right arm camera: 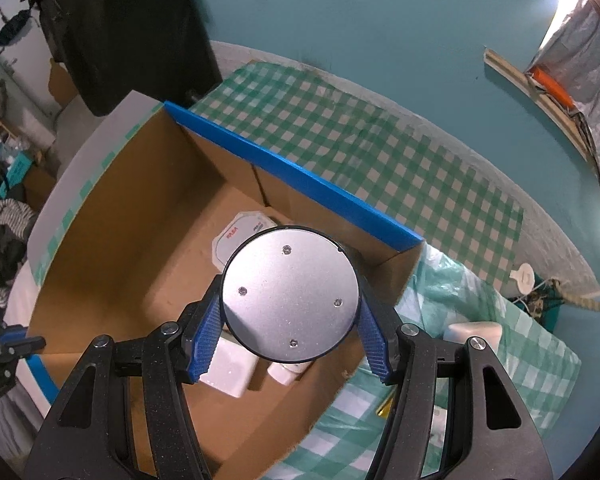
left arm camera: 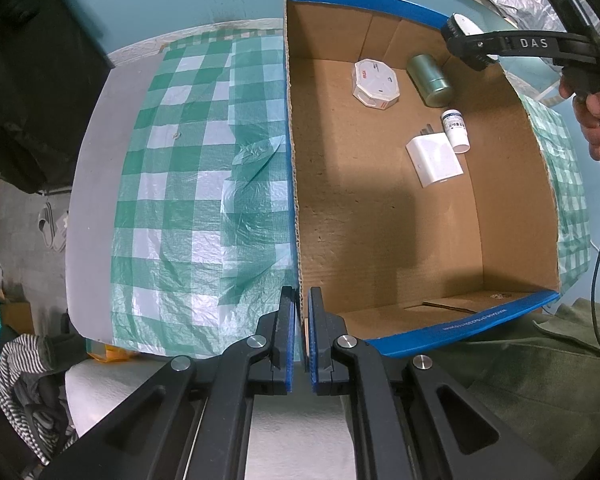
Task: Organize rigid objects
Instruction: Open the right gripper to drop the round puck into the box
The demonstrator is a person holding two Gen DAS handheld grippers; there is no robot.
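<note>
A cardboard box (left arm camera: 380,220) with a blue-taped rim (right arm camera: 292,176) stands on the checked cloth. In it lie a white octagonal case (left arm camera: 376,84), a green metal tin (left arm camera: 428,80), a small white bottle (left arm camera: 456,130) and a white power adapter (left arm camera: 434,160). My left gripper (left arm camera: 301,312) points straight down and is shut on the box's wall at its near left corner. My right gripper (right arm camera: 290,300) is shut on a round silver disc with a black rim (right arm camera: 290,294). It hangs over the box's right part, above the octagonal case (right arm camera: 240,236) and the adapter (right arm camera: 228,372).
A green and white checked cloth (left arm camera: 188,168) covers the table (left arm camera: 88,200) on both sides of the box. A white block (right arm camera: 476,330) lies on the cloth right of the box. A hand (left arm camera: 596,120) holds the right gripper's handle. Clothes (left arm camera: 24,380) are piled off the table's left.
</note>
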